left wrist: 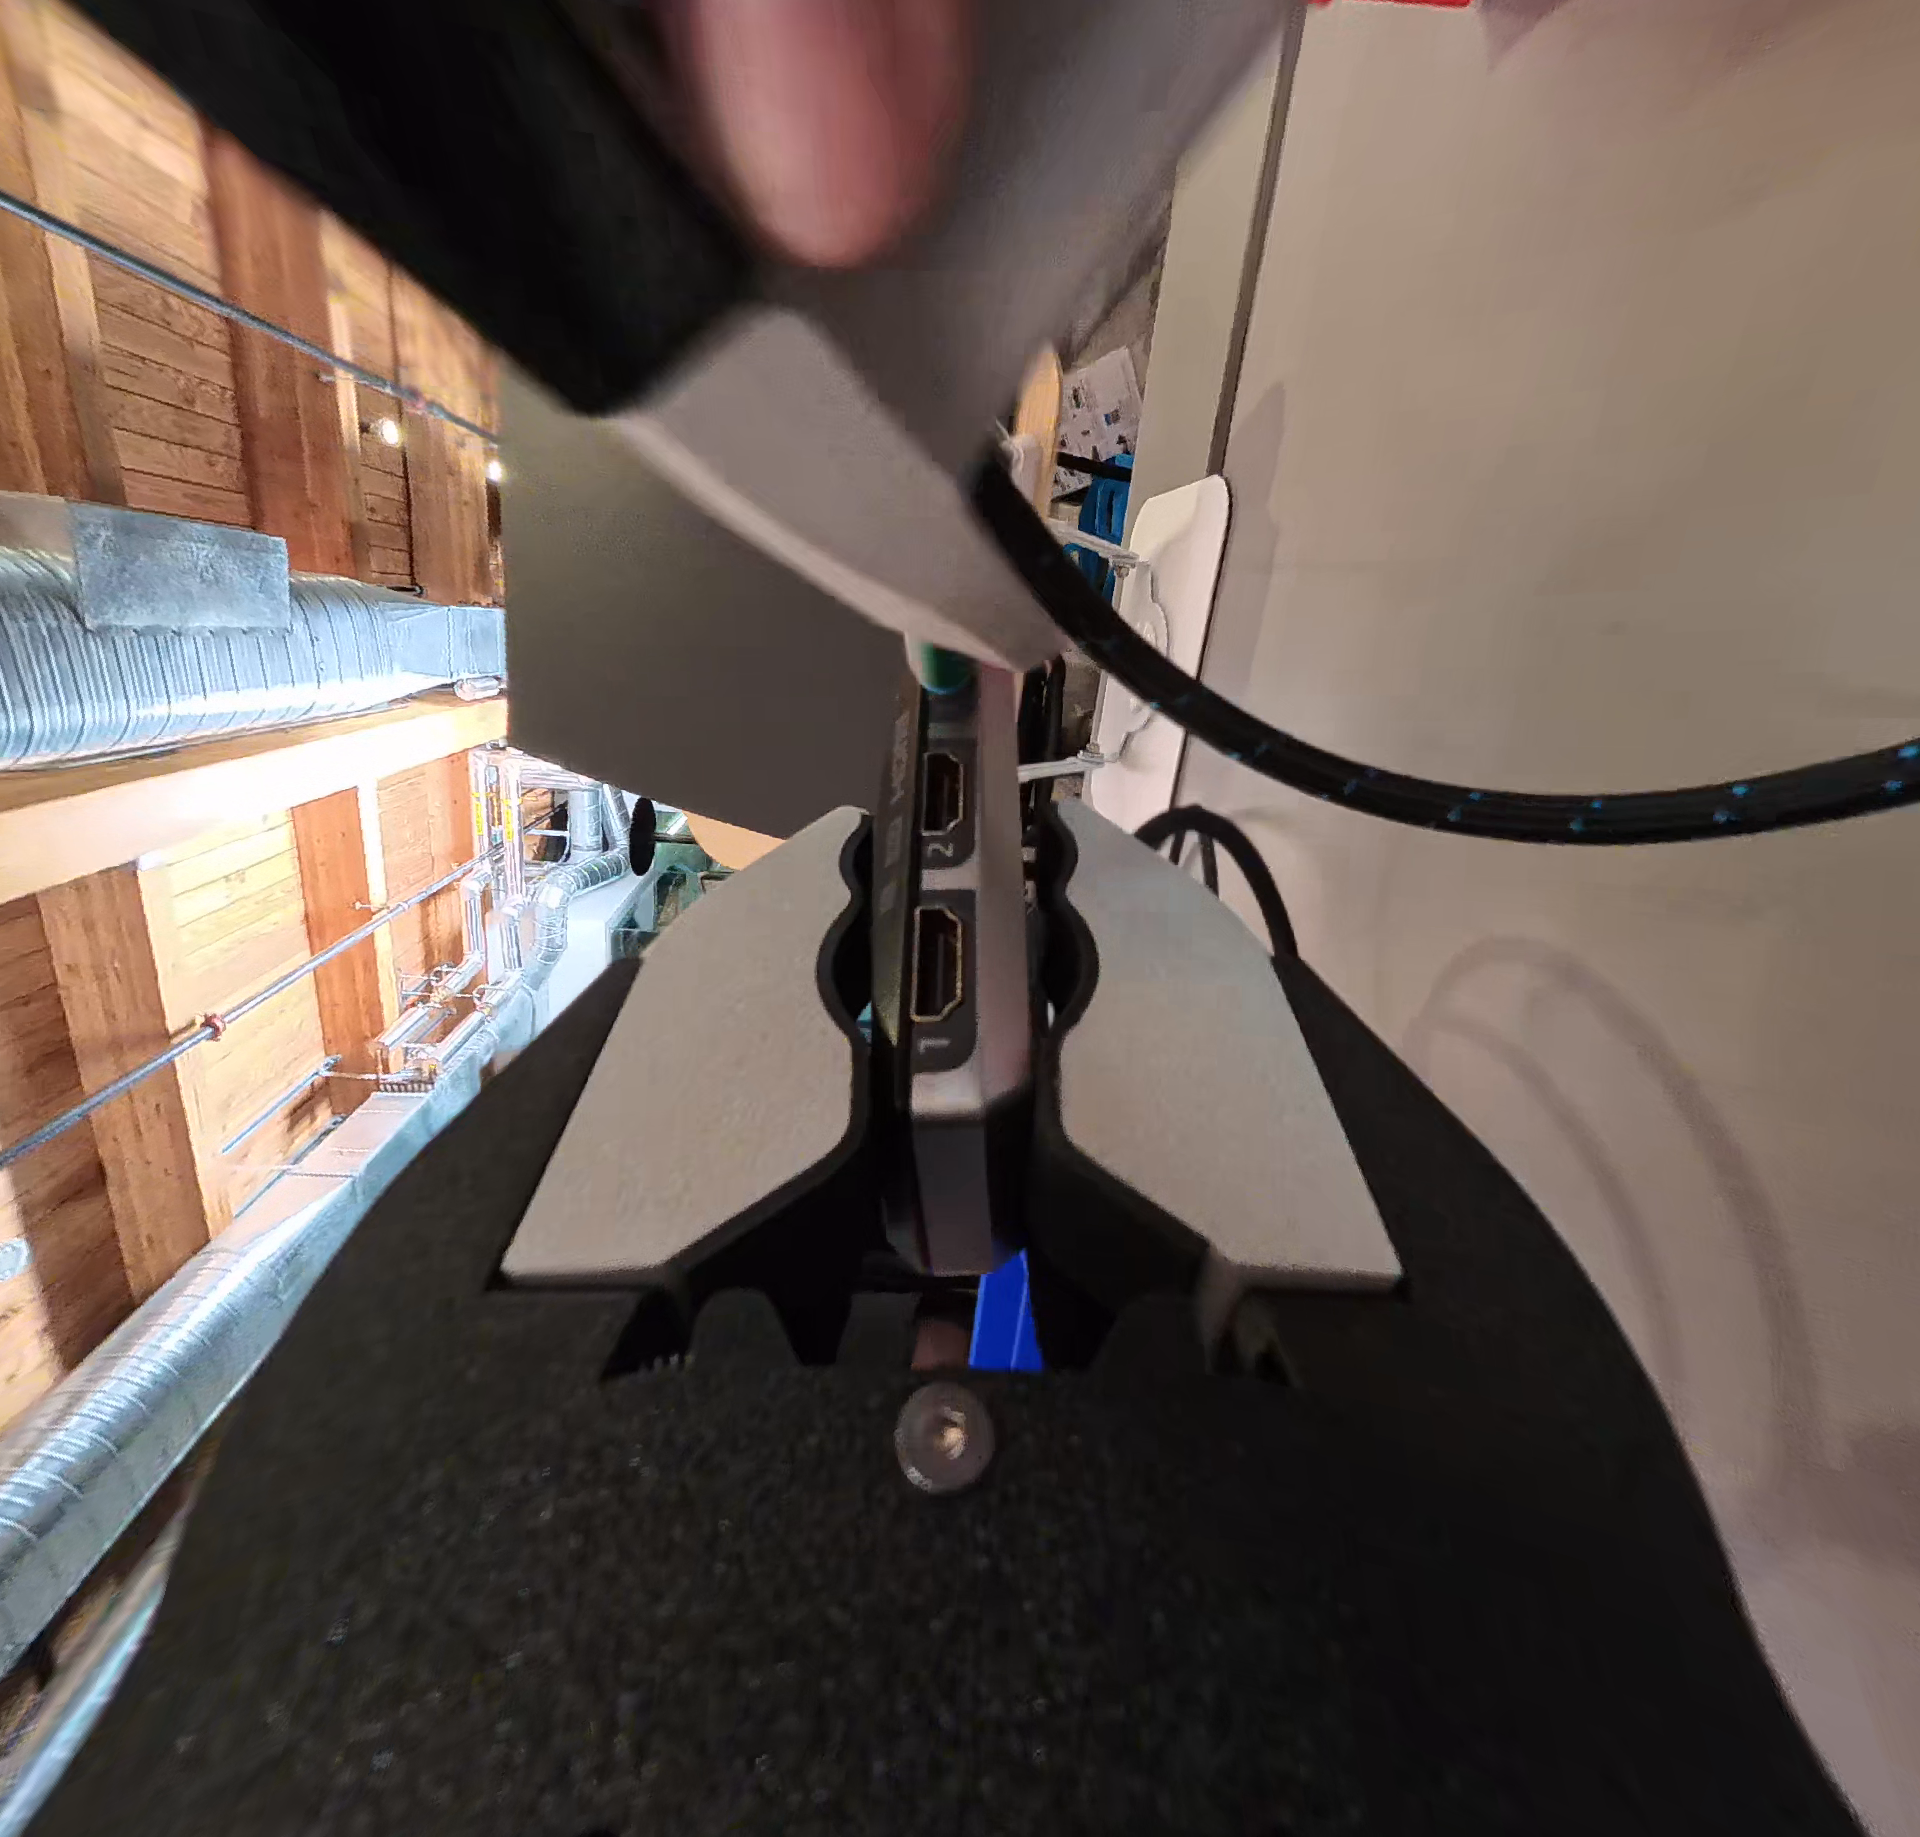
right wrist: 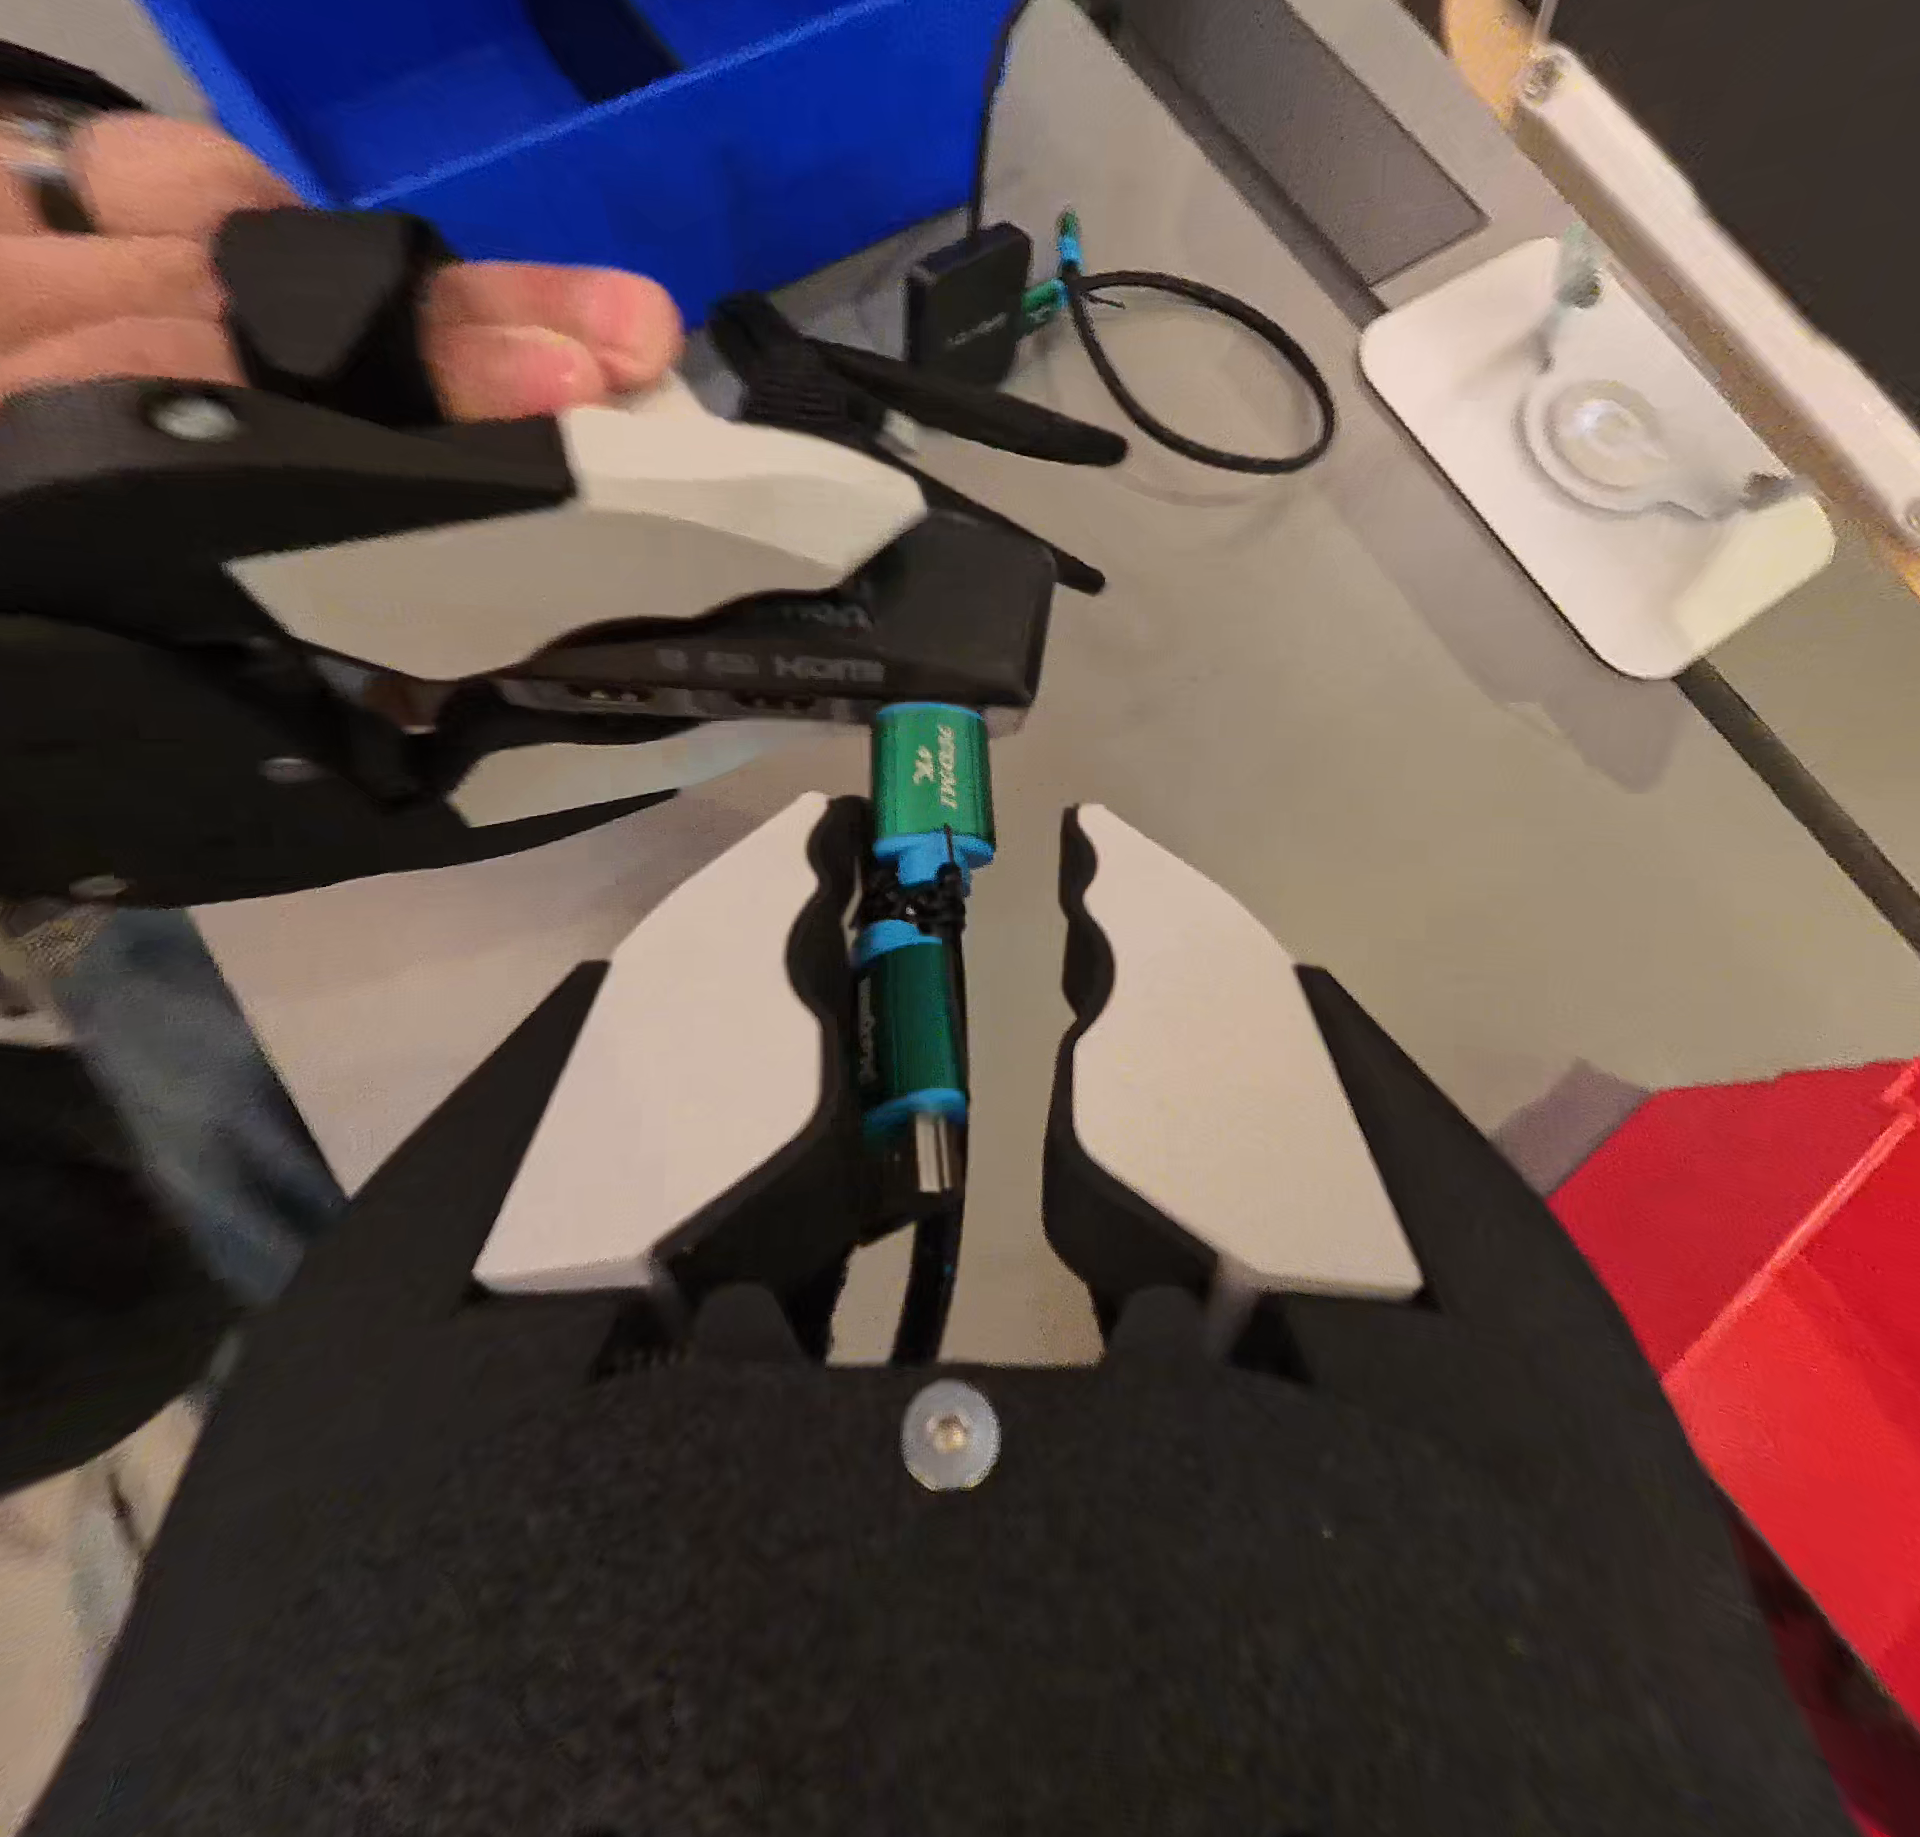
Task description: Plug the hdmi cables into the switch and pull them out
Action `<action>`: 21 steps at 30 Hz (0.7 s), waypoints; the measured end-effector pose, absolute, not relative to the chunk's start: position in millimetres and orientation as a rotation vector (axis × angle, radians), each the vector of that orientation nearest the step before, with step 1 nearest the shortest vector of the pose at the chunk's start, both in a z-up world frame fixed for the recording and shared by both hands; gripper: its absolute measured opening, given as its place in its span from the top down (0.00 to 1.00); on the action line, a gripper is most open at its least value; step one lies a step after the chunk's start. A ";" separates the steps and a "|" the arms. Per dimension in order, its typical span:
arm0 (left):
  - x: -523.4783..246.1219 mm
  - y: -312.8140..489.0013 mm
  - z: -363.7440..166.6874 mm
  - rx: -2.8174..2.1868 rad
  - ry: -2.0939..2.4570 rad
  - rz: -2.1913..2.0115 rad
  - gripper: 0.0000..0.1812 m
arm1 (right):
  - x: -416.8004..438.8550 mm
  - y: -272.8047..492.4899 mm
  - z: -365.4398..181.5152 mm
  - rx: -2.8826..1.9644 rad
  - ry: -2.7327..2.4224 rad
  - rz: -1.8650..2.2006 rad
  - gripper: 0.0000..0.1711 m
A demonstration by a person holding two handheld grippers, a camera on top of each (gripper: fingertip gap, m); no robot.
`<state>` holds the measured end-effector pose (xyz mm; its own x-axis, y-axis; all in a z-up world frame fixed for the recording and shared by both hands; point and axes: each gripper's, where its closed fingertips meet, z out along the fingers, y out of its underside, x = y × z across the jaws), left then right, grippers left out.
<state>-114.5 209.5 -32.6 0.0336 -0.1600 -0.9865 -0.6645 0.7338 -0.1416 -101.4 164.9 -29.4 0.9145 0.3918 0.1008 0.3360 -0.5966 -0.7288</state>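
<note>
Left wrist view: the left tool (left wrist: 951,940) was clamped edge-on around the dark HDMI switch (left wrist: 940,1060), raised off the table (left wrist: 1558,644), two empty gold-lined ports facing the lens. Beyond them the right tool (left wrist: 831,540) crowded in, blurred, with a braided black cable (left wrist: 1351,759) trailing off to the side and a sliver of green plug (left wrist: 940,670) at the switch's far port.

Right wrist view: the right tool (right wrist: 945,966) stood open, its pads clear of the green plug (right wrist: 930,779), which sat nose-first against the switch (right wrist: 935,624); whether it was fully seated could not be told. A second green plug (right wrist: 914,1049) hung just behind it, the short cable doubled over and tied. The left tool (right wrist: 727,603) pinched the switch flat from the side, a hand (right wrist: 312,270) behind it. A blue bin (right wrist: 644,104), a red bin (right wrist: 1766,1268) and another small adapter (right wrist: 966,307) lay around.

The switch looked light and rigid, best held by its broad faces as here; the plug's smooth metal shell seemed slippery, so a square grip on its flat sides, not the limp cable, appeared wisest
</note>
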 end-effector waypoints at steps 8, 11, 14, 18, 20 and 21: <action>-110.5 199.6 -30.9 -0.686 1.519 0.421 0.84 | -105.9 161.3 -24.2 -2.121 -0.466 0.187 0.88; -108.8 203.4 -31.6 -0.735 1.523 0.402 0.84 | -102.6 160.3 -23.1 -2.106 -0.469 0.183 0.88; -106.2 208.1 -33.7 -0.763 1.502 0.424 0.84 | -97.7 158.8 -25.3 -2.117 -0.463 0.194 0.88; -101.8 212.0 -38.6 -0.789 1.494 0.437 0.84 | -91.6 156.3 -29.8 -2.132 -0.447 0.230 0.88; -99.7 209.8 -43.3 -0.794 1.518 0.424 0.84 | -89.5 152.7 -34.0 -2.145 -0.444 0.258 0.88; -99.1 208.3 -45.9 -0.793 1.529 0.417 0.84 | -89.5 151.0 -36.3 -2.148 -0.441 0.288 0.88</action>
